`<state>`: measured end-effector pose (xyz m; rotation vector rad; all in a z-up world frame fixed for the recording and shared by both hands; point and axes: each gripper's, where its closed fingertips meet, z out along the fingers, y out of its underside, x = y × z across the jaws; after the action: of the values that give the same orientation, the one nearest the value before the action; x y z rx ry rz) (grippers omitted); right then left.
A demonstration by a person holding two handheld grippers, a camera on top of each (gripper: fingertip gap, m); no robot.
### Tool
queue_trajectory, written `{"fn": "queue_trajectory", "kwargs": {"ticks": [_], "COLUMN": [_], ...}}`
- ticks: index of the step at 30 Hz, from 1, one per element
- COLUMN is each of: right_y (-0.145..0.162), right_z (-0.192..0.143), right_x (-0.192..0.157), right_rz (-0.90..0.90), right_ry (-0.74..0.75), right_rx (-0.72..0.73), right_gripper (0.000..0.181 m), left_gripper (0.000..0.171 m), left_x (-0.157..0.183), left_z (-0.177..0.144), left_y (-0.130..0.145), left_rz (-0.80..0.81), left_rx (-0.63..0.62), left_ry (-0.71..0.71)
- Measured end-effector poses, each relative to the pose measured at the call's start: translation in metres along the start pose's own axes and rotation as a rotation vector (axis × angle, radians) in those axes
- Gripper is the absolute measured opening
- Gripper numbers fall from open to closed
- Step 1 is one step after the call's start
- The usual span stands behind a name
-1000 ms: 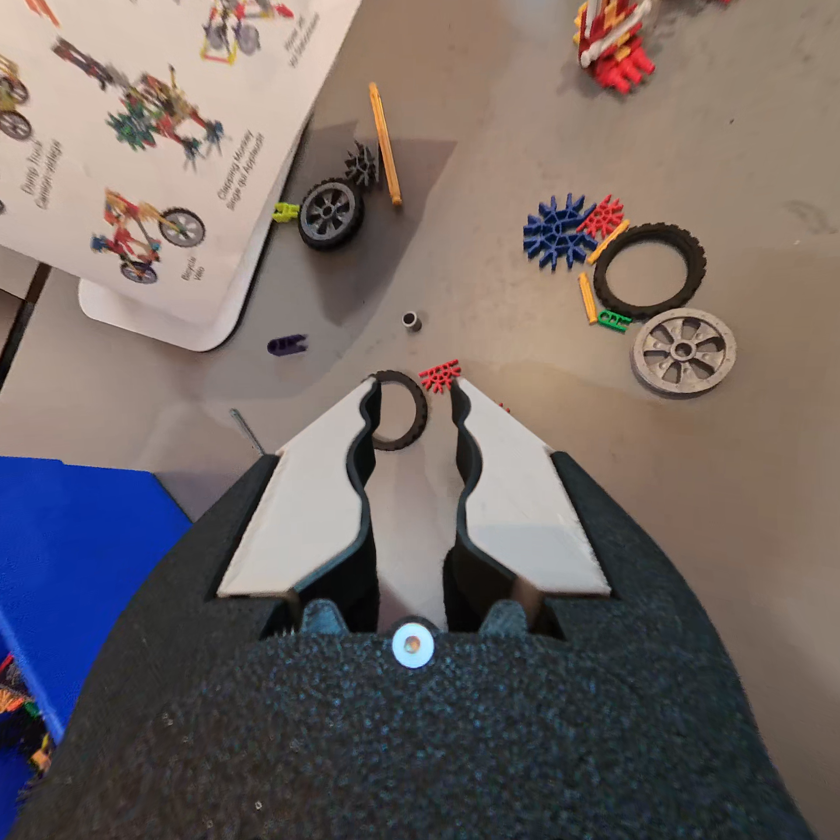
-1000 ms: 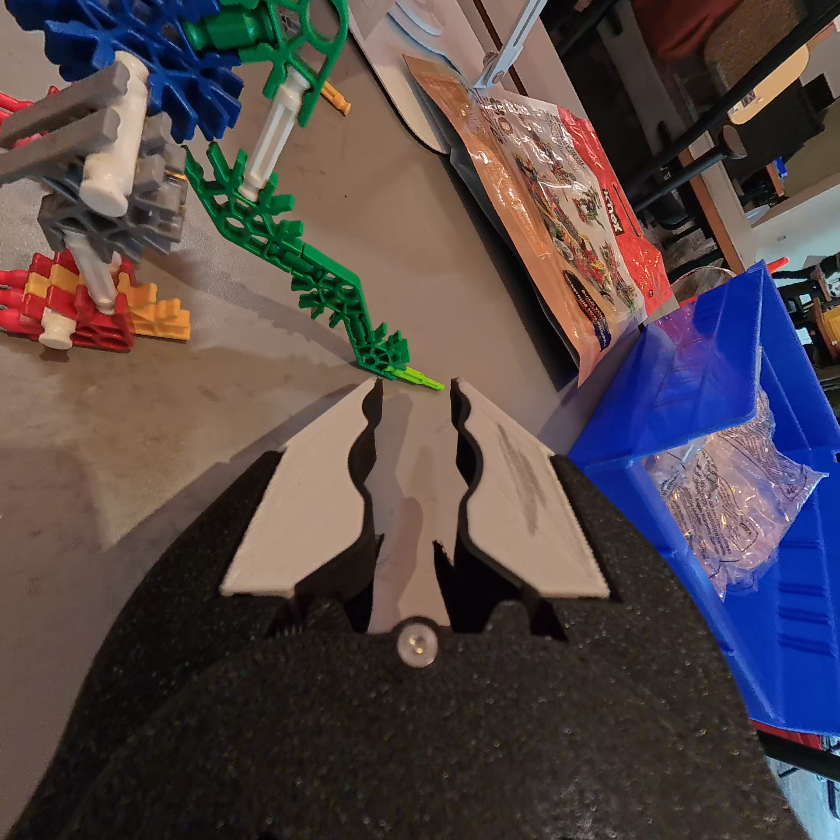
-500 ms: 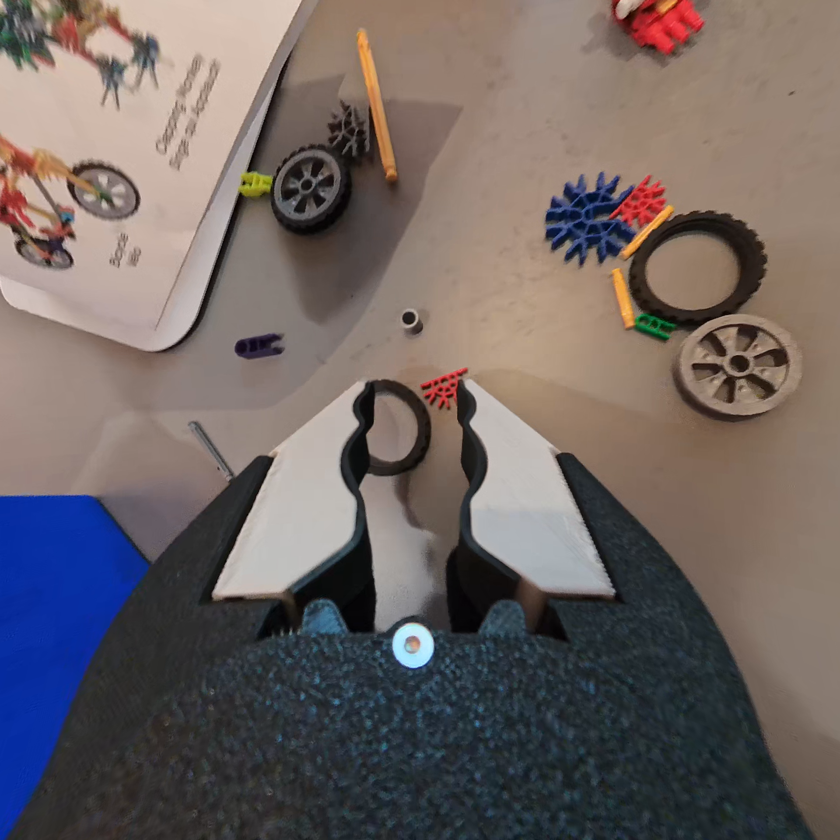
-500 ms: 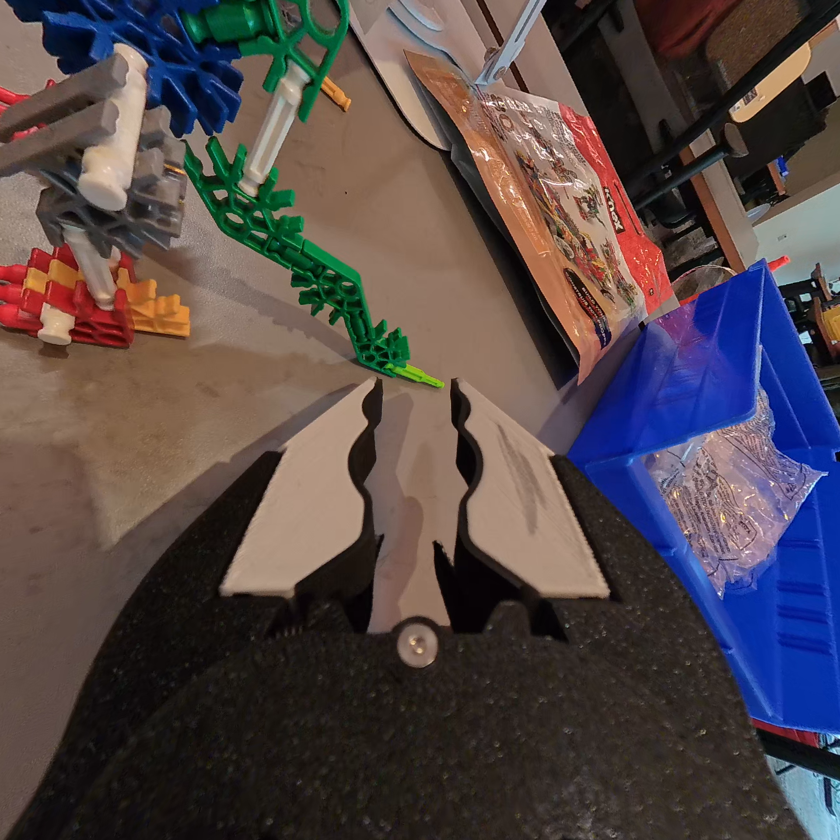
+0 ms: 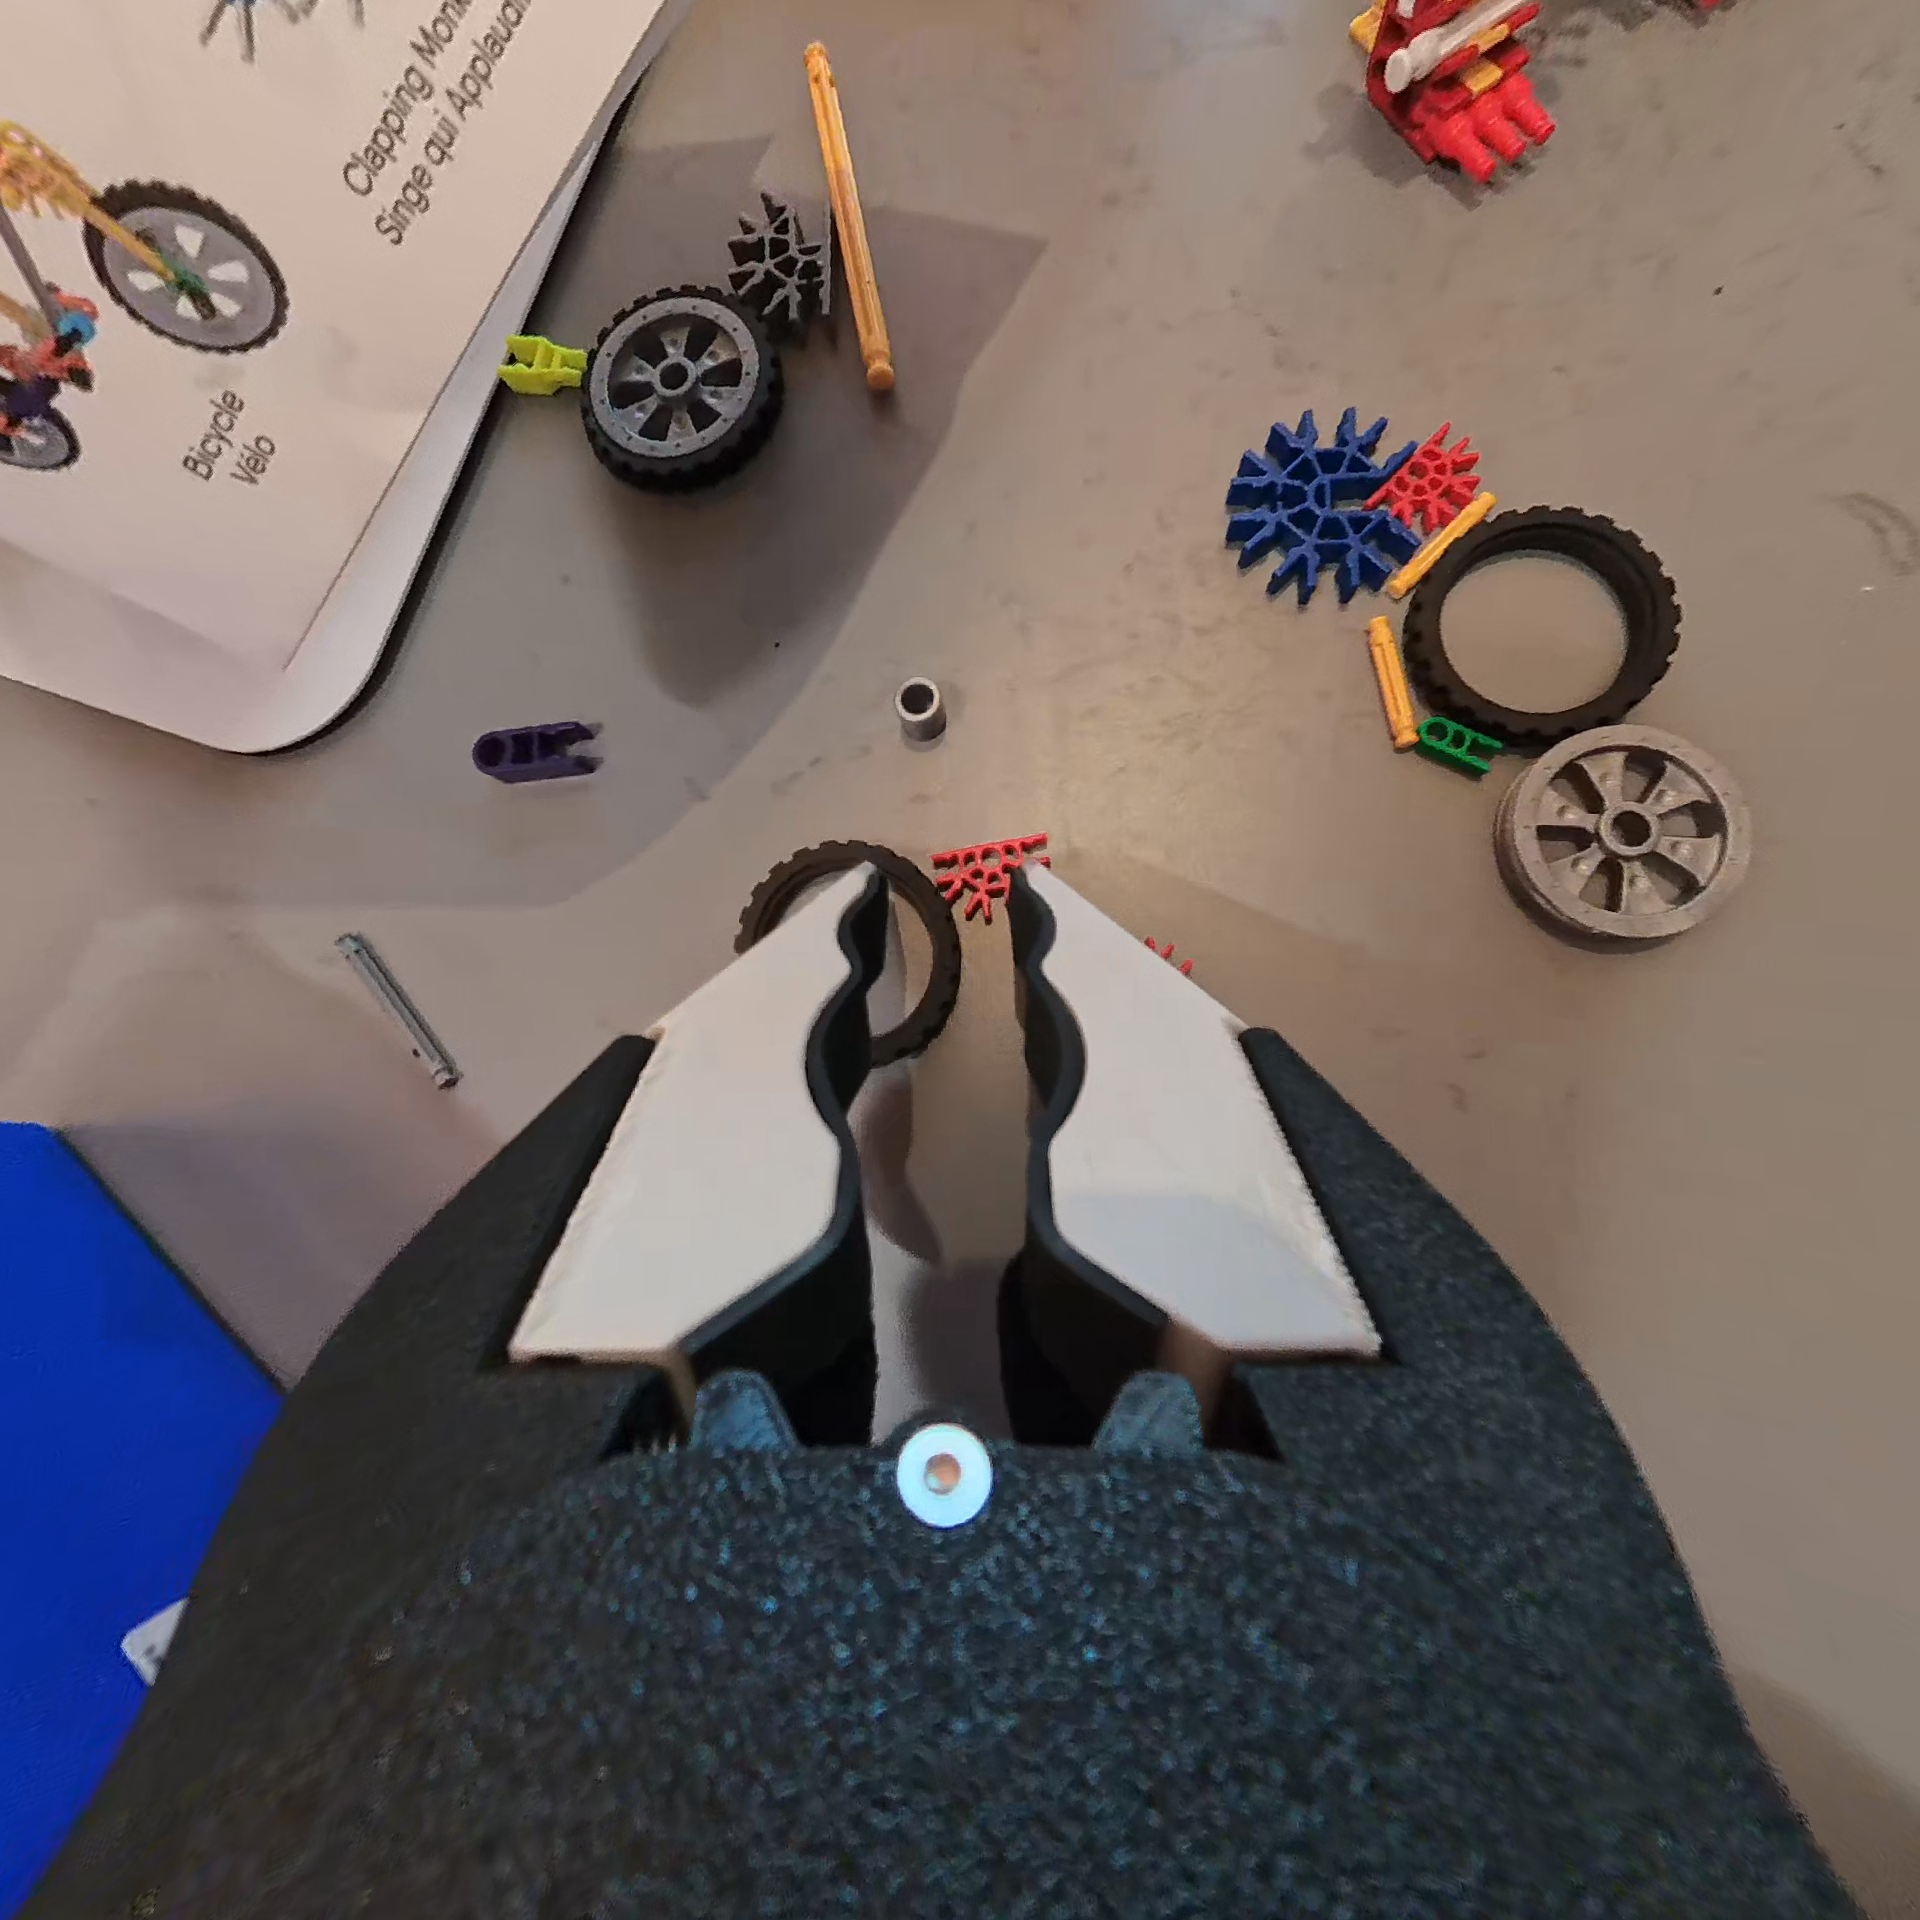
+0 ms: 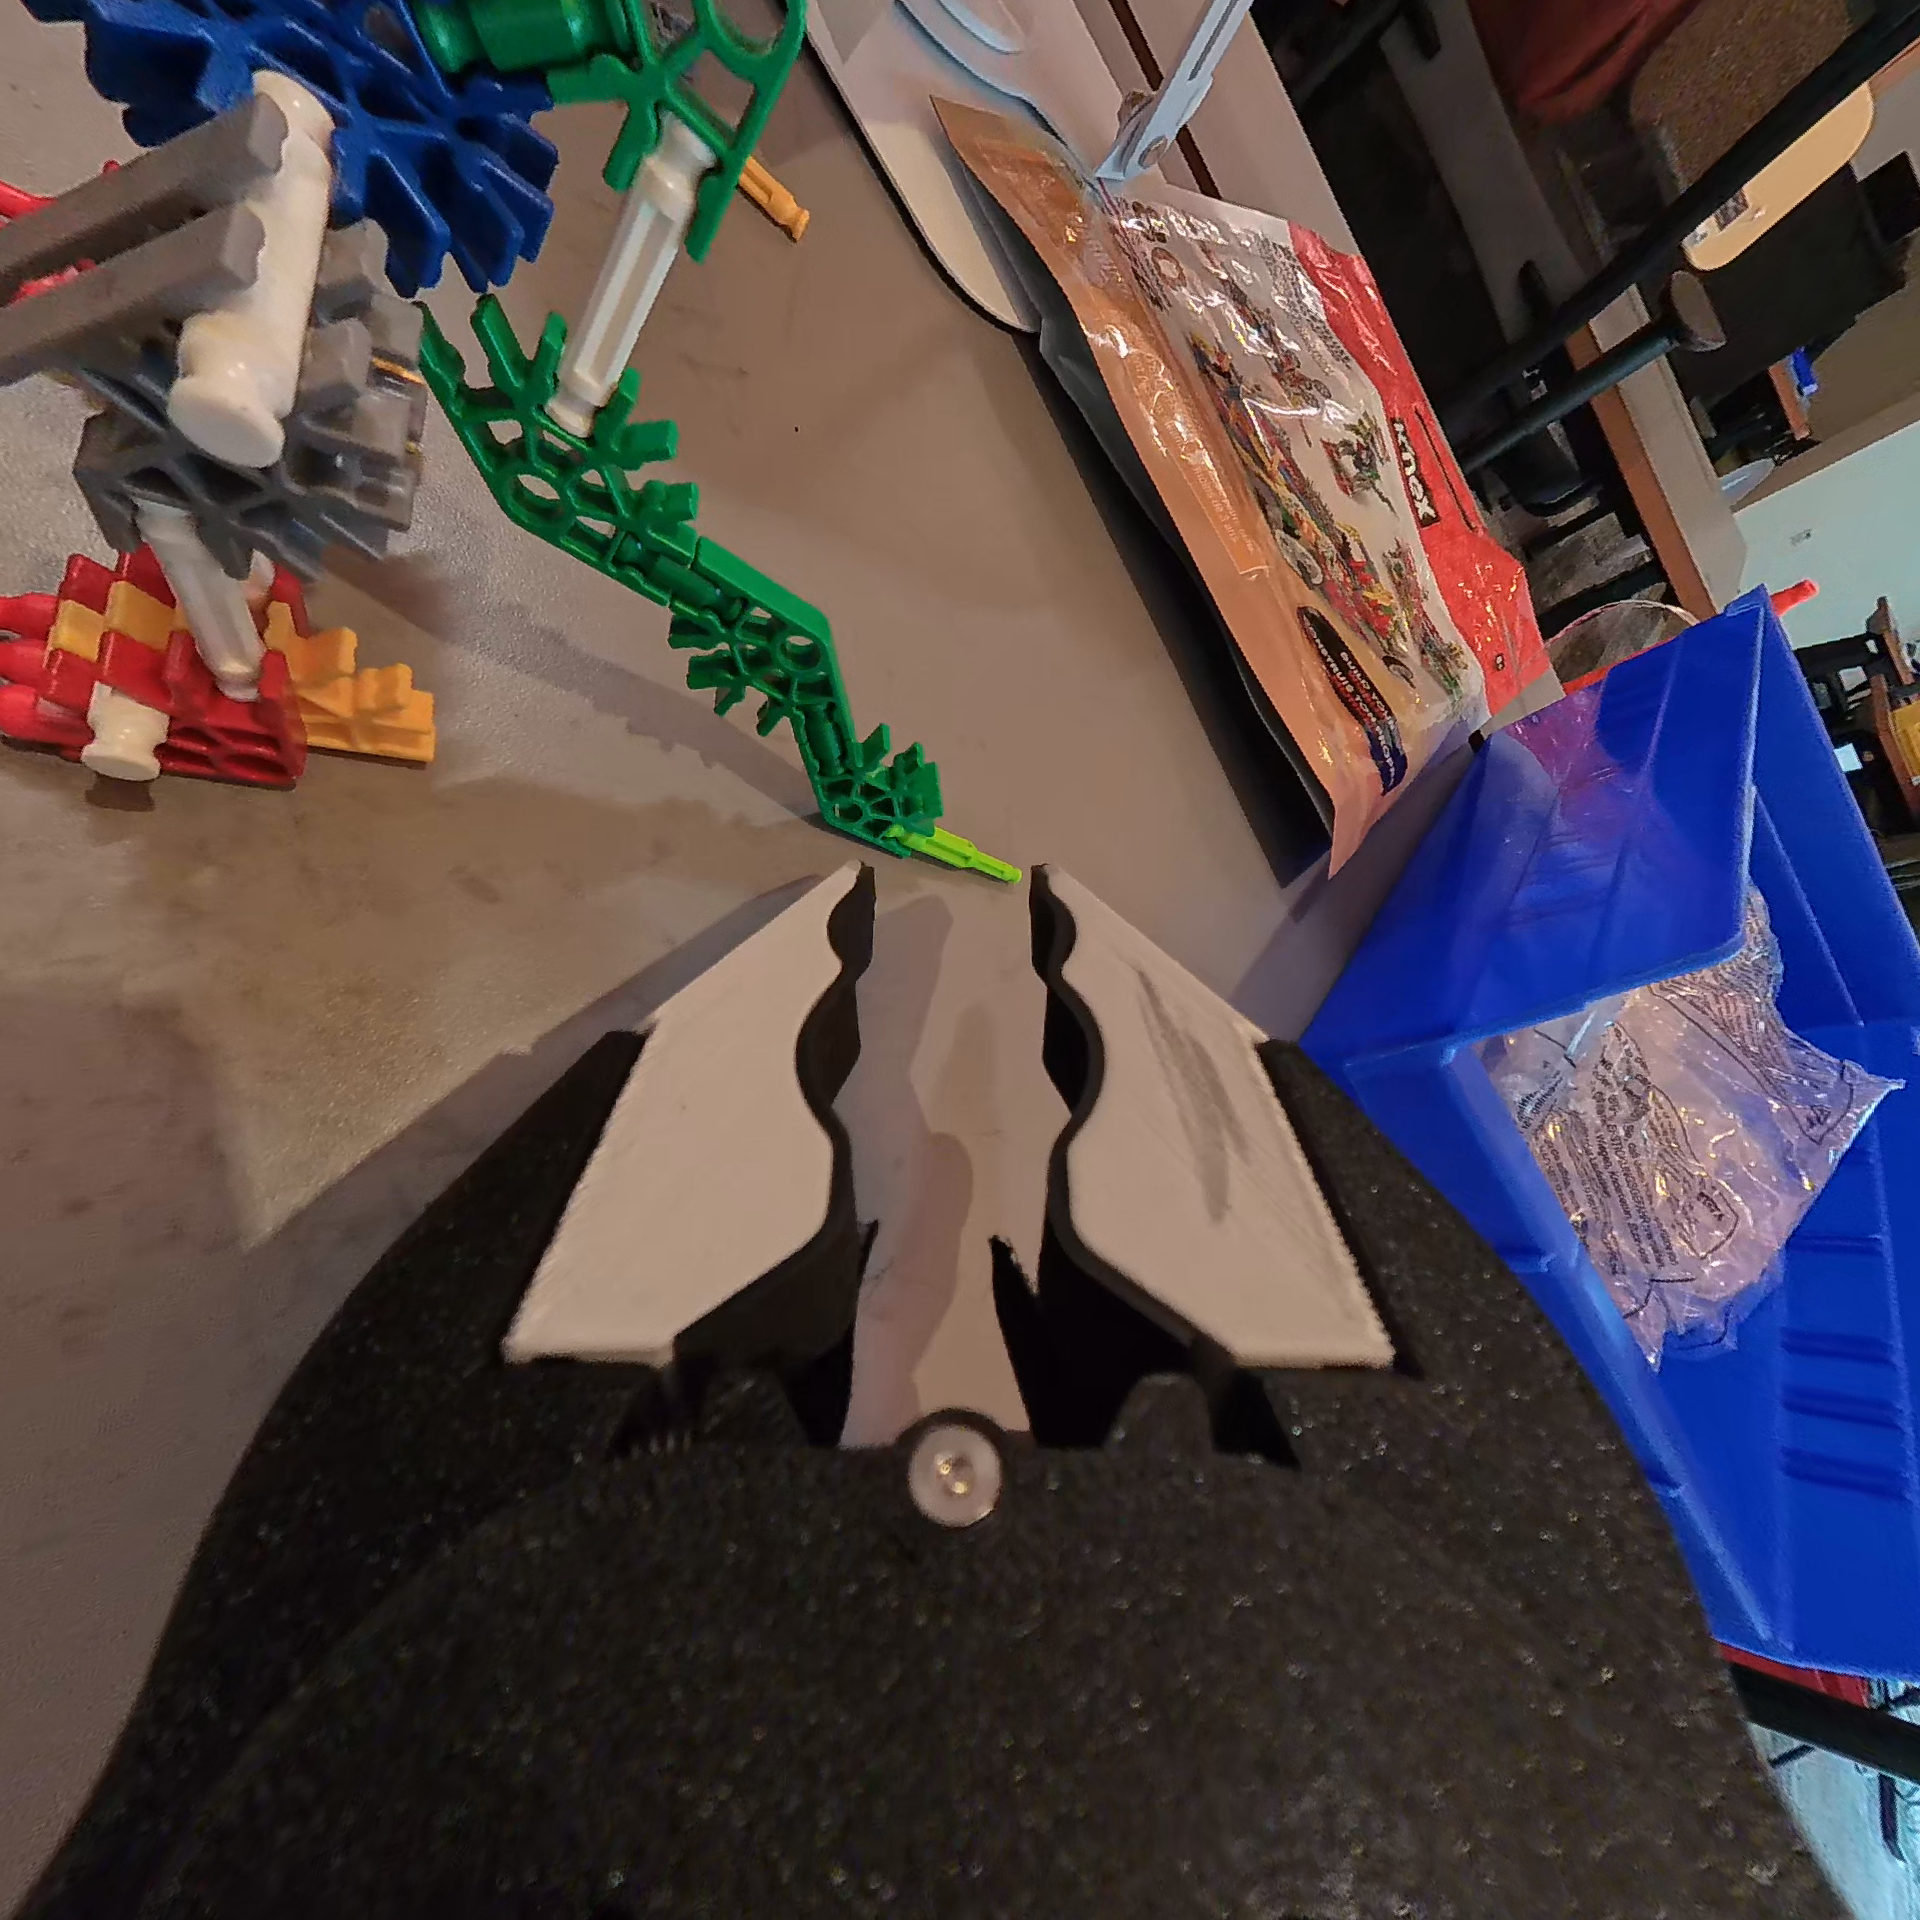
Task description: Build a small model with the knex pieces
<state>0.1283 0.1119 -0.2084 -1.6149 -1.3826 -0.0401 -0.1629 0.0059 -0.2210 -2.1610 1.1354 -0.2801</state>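
Observation:
My left gripper point(image 5: 948, 883) is open and hovers over the grey table. A small black tyre ring point(image 5: 933, 956) lies under its left finger, whose tip sits inside the ring. A small red connector point(image 5: 985, 868) lies between the fingertips. My right gripper point(image 6: 948, 883) is open and empty, low over the table. Just ahead of its tips lies a lime-green rod tip point(image 6: 966, 850) at the end of a green connector chain point(image 6: 665, 561), joined to a built model point(image 6: 239, 416) of blue, grey, white, red and yellow parts.
In the left wrist view: an instruction sheet point(image 5: 260, 312), a small wheel point(image 5: 681, 387), an orange rod point(image 5: 847, 213), a purple clip point(image 5: 535, 750), a grey spacer point(image 5: 920, 709), a grey rod point(image 5: 398, 1008), blue connector point(image 5: 1314, 509), large tyre point(image 5: 1538, 634), grey hub point(image 5: 1621, 836). Blue bin point(image 6: 1662, 1091) and toy bag point(image 6: 1299, 436) at right. There is about 30 centimetres between the tips of the two grippers. The purple clip point(image 5: 535, 750) is about 8 centimetres from my left fingertips and 30 centimetres from my right.
My left gripper has shifted left over the table, so its left fingertip now sits inside the black ring. The jaws have narrowed slightly. The right gripper has not moved.

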Motion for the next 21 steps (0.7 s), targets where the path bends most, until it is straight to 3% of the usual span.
{"fn": "queue_trajectory", "kwargs": {"ticks": [12,21], "right_y": [-0.0003,-0.0001], "right_z": [0.0001,0.0004], "right_x": [-0.0012,-0.0012], "right_rz": [-0.005,-0.004], "right_ry": [-0.005,-0.005], "right_rx": [0.000,0.000], "right_gripper": [0.030,0.030], "left_gripper": [0.027,0.013], "left_x": [0.0094,0.0075], "left_z": [-0.0002,0.0008], "left_y": [-0.0009,-0.0023], "left_rz": [-0.024,-0.011], "left_rx": [0.023,0.029], "left_ry": [0.065,0.053]}}
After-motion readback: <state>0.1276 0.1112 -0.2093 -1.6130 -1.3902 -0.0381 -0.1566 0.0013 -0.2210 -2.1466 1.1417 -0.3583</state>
